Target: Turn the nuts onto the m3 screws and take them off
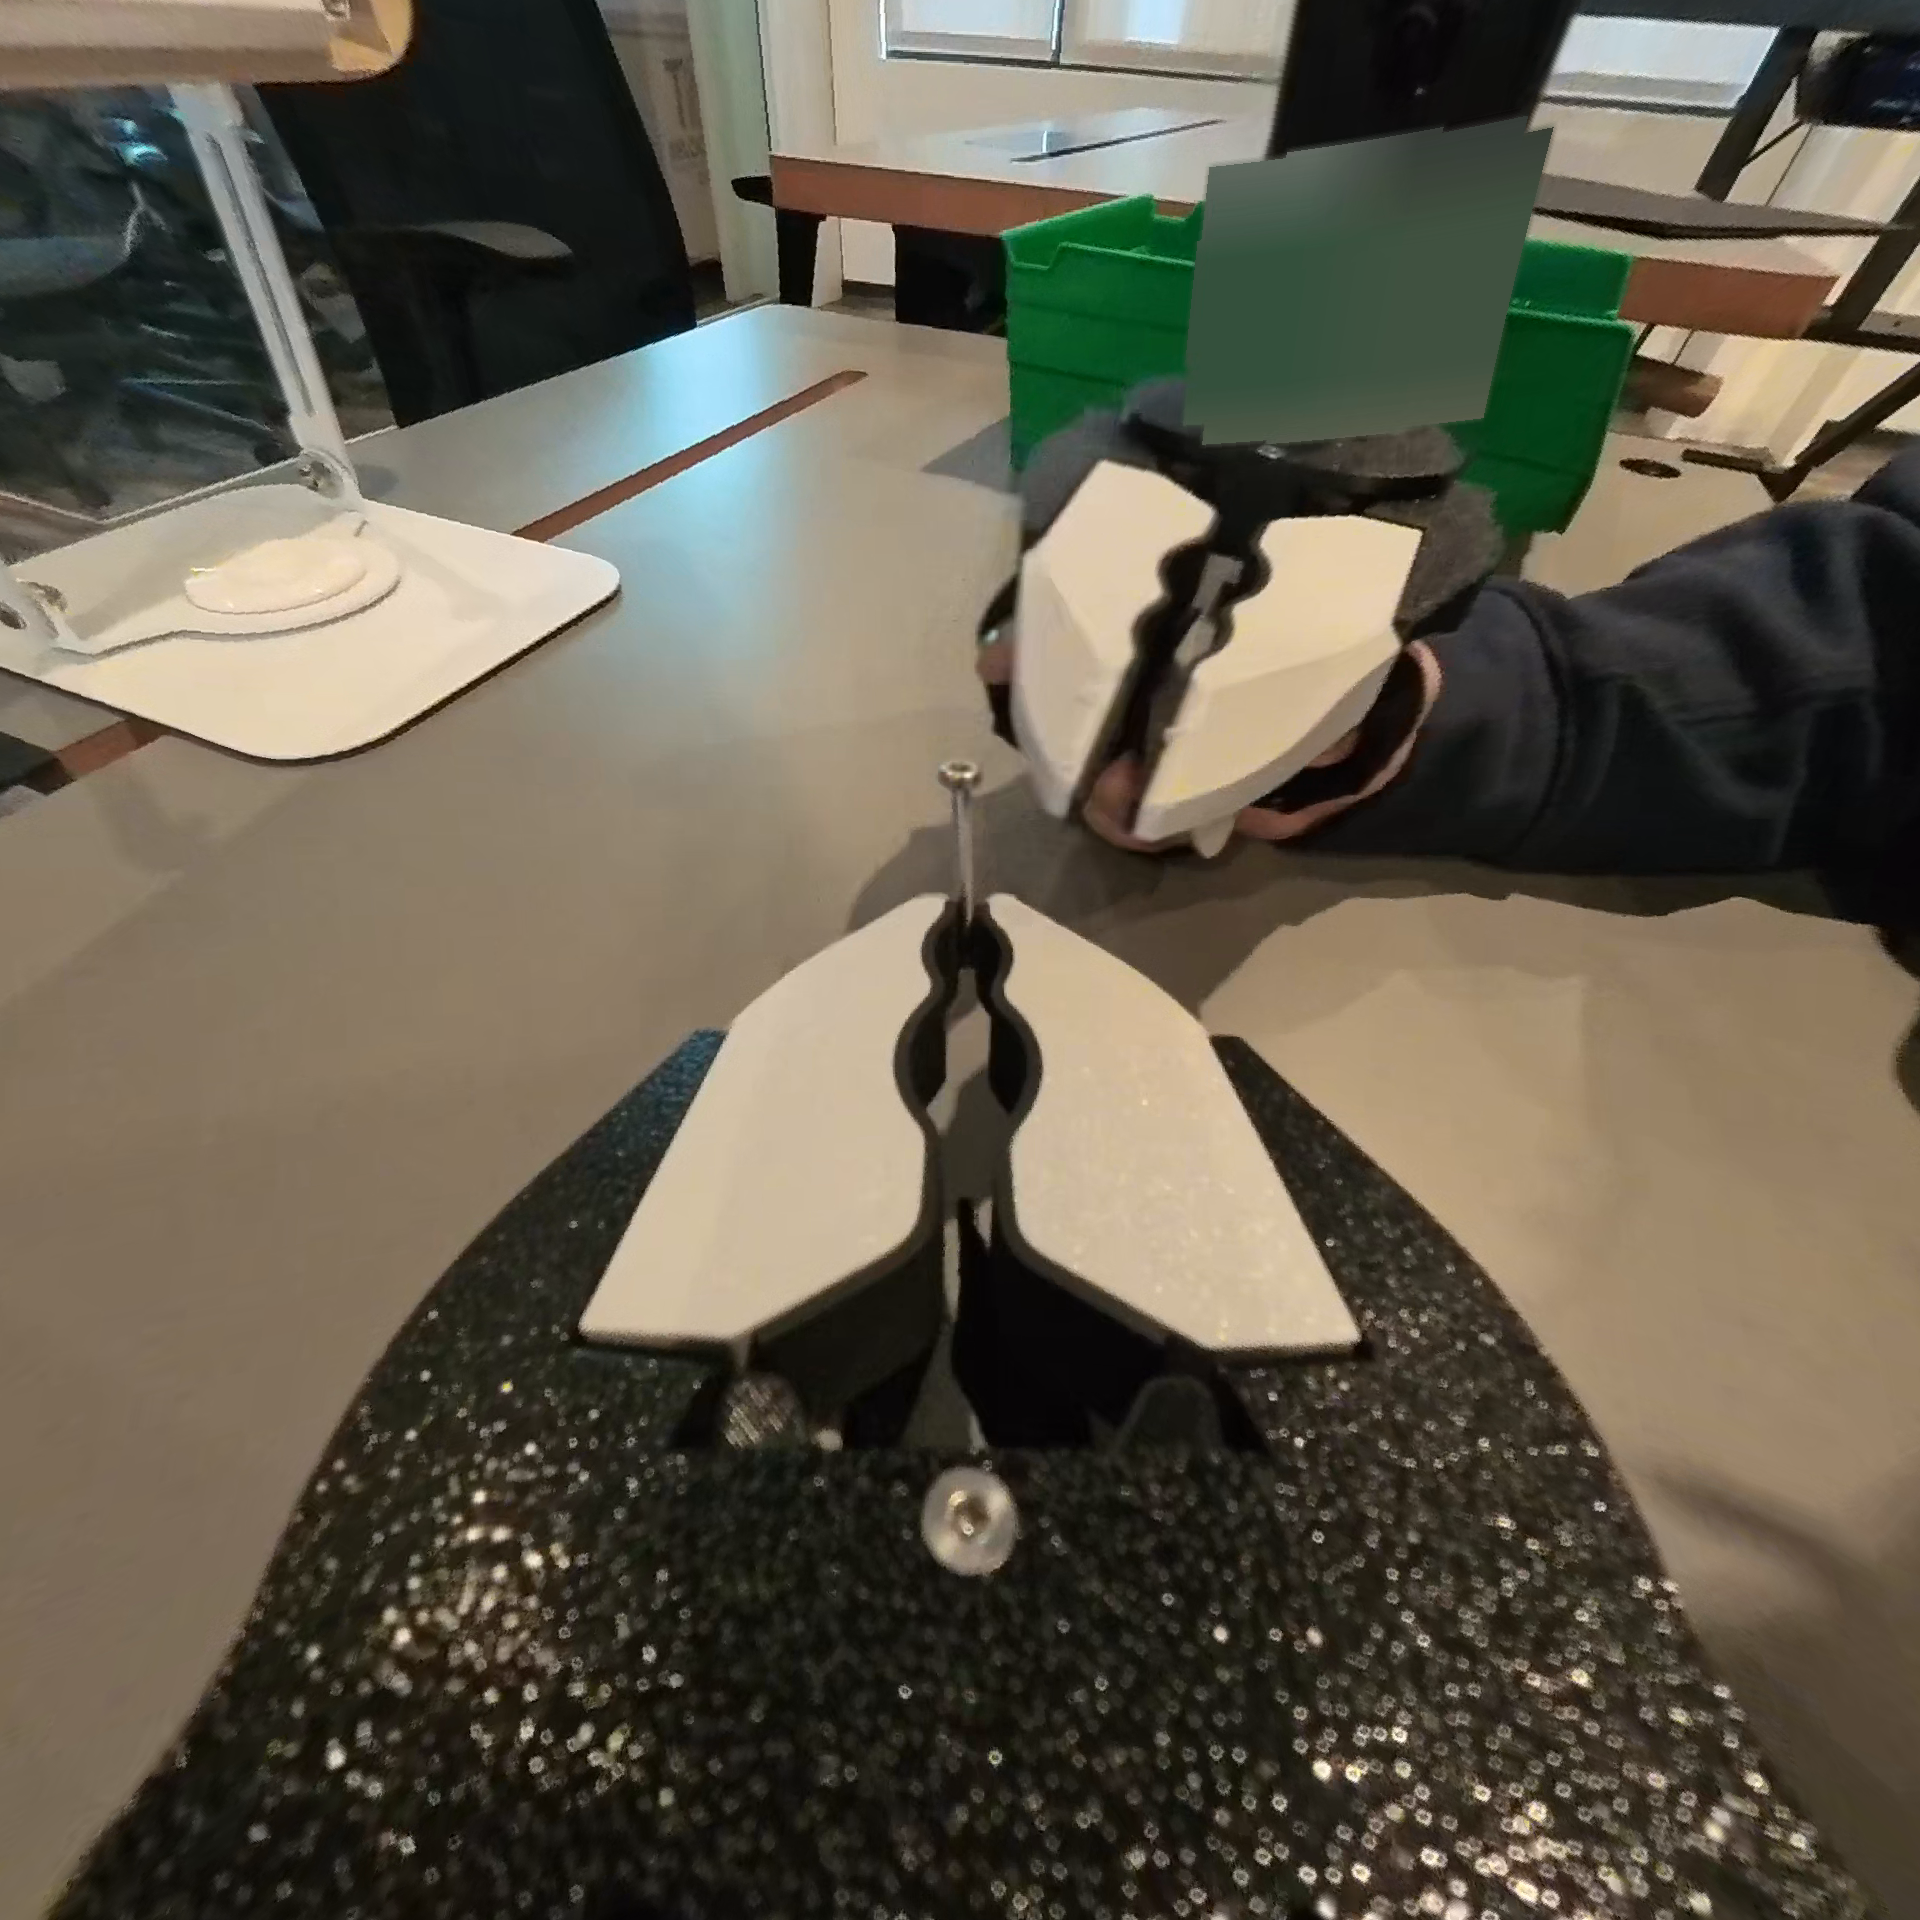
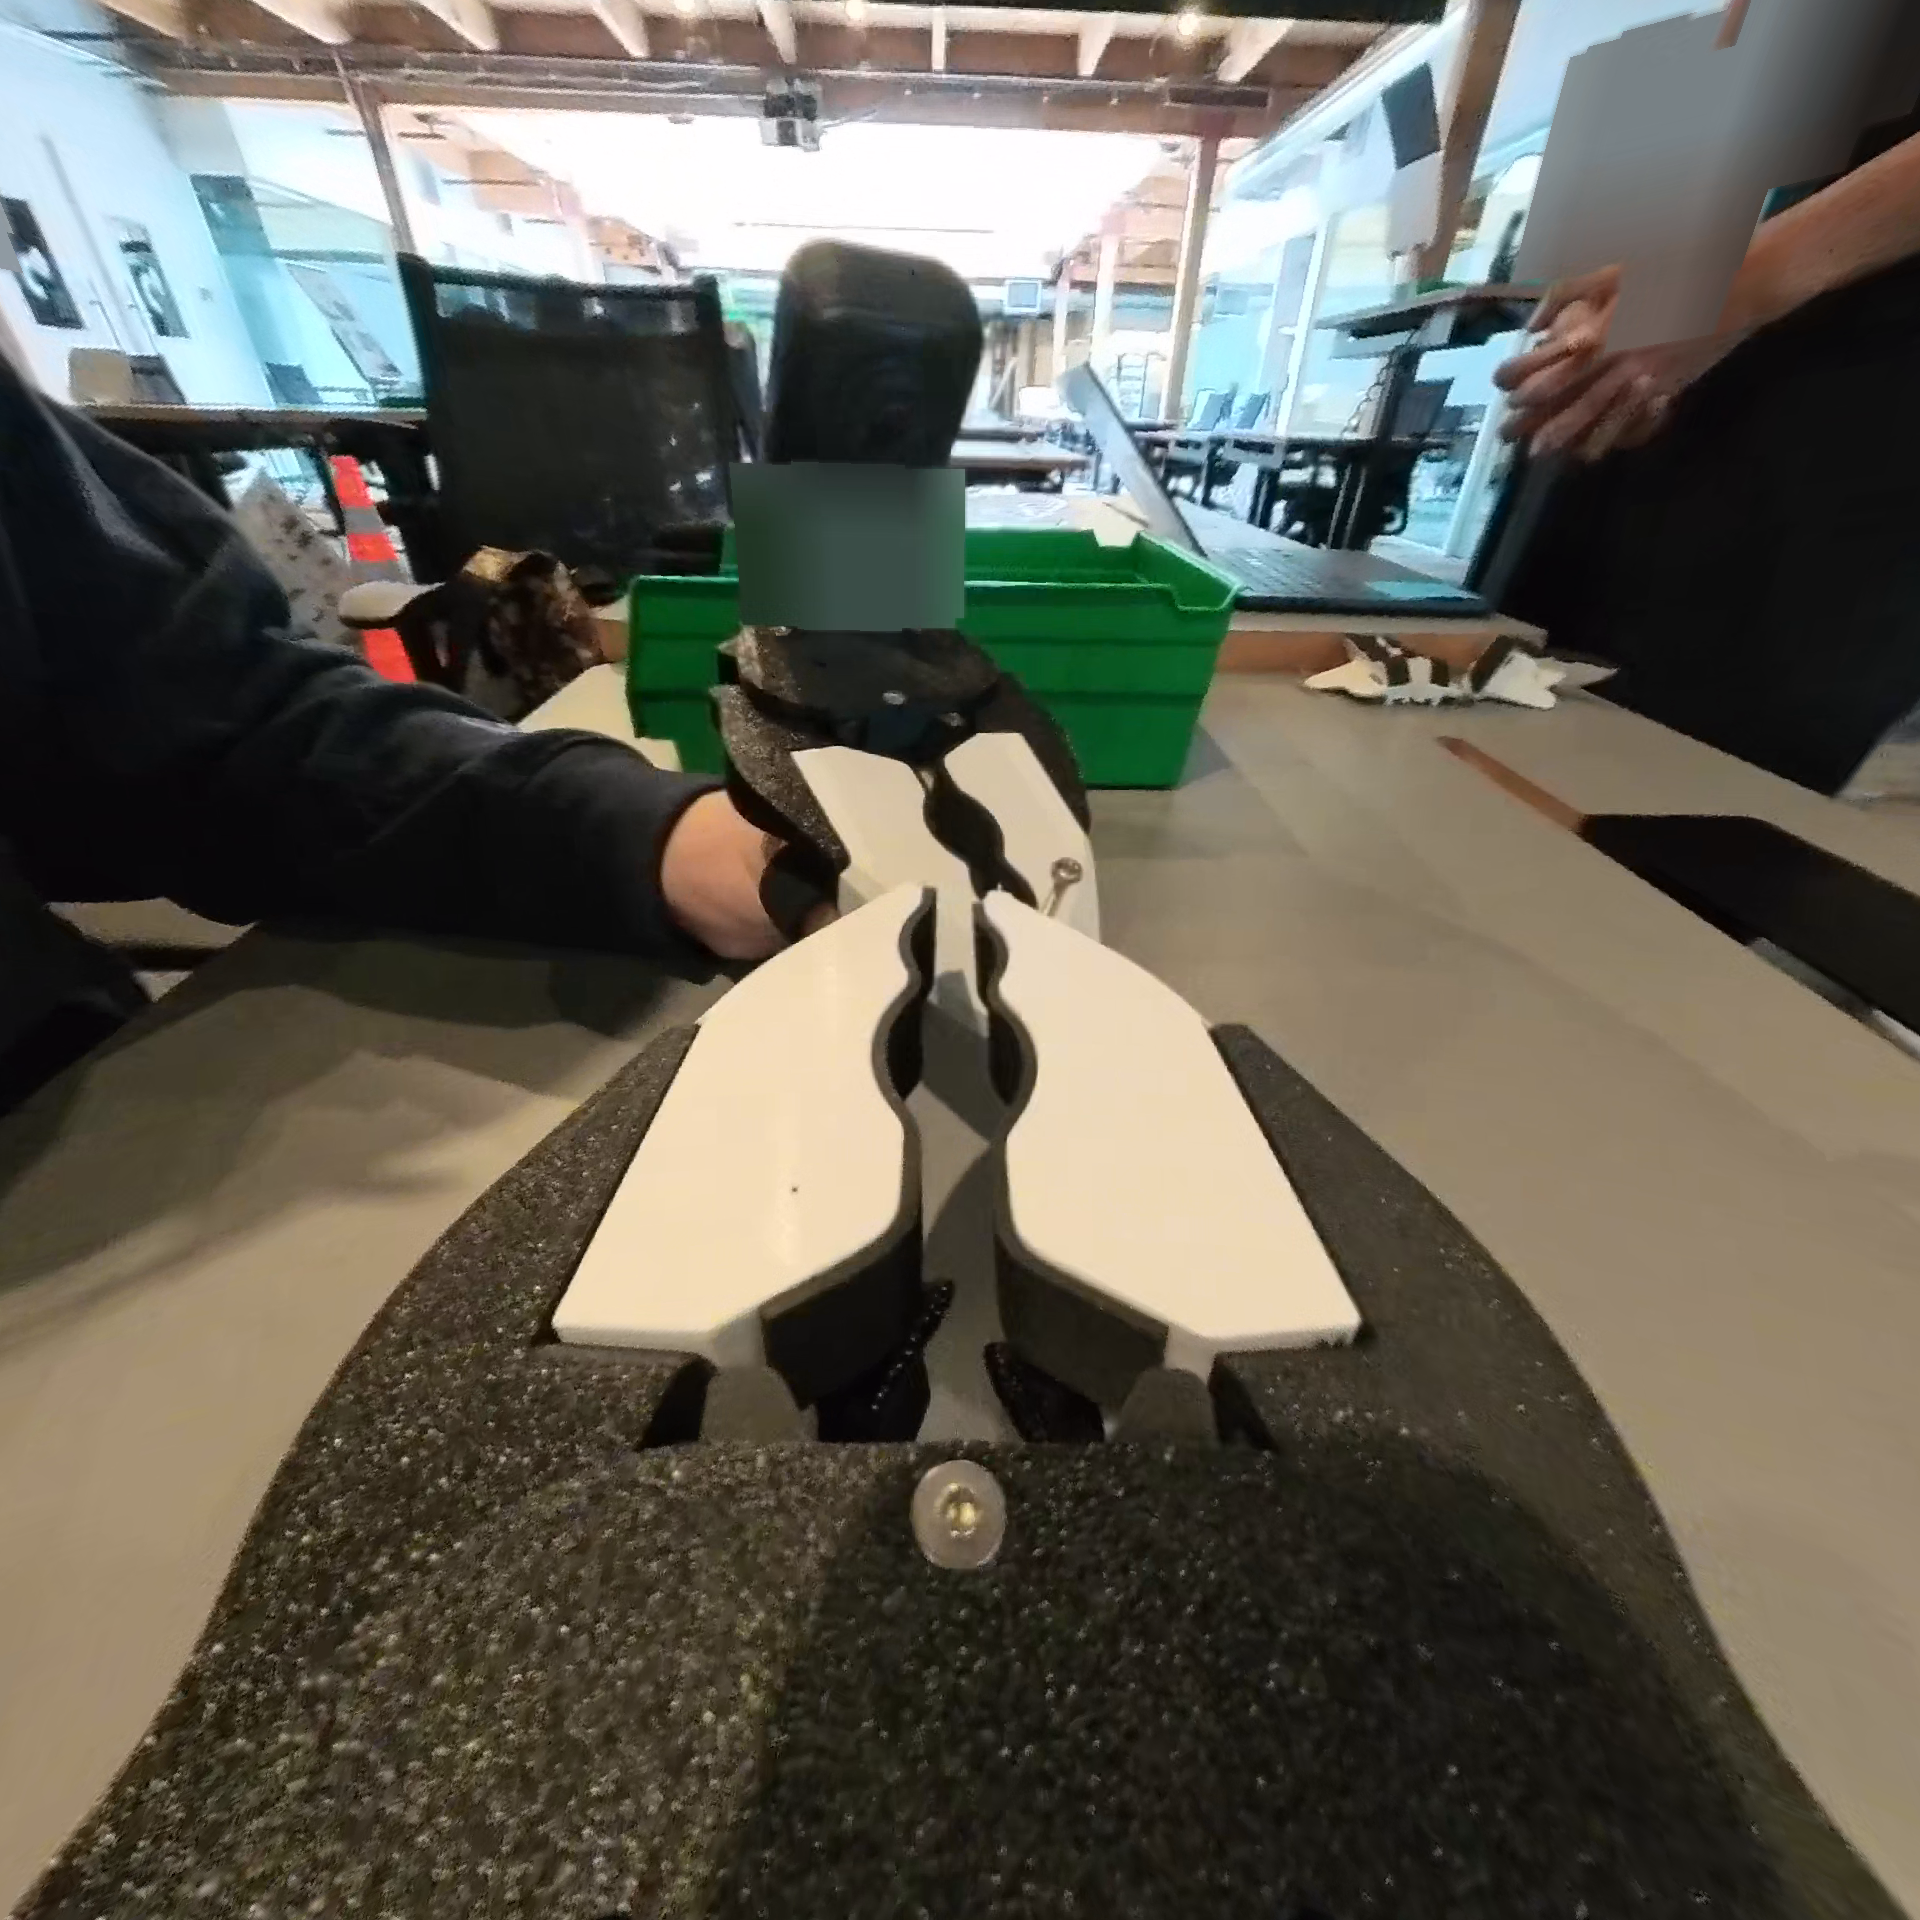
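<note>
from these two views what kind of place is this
Probably an open-plan office or workshop: long grey desks, mesh office chairs, exposed ceiling beams, and a green parts bin on the desk. Glass-walled rooms lie behind.

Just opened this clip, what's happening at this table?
A person holds a gripper in each hand over a grey table. The left gripper is clamped on a thin silver screw, head pointing away. The right gripper faces it with its fingers slightly apart and nothing visible between them. No nut is visible.
</note>
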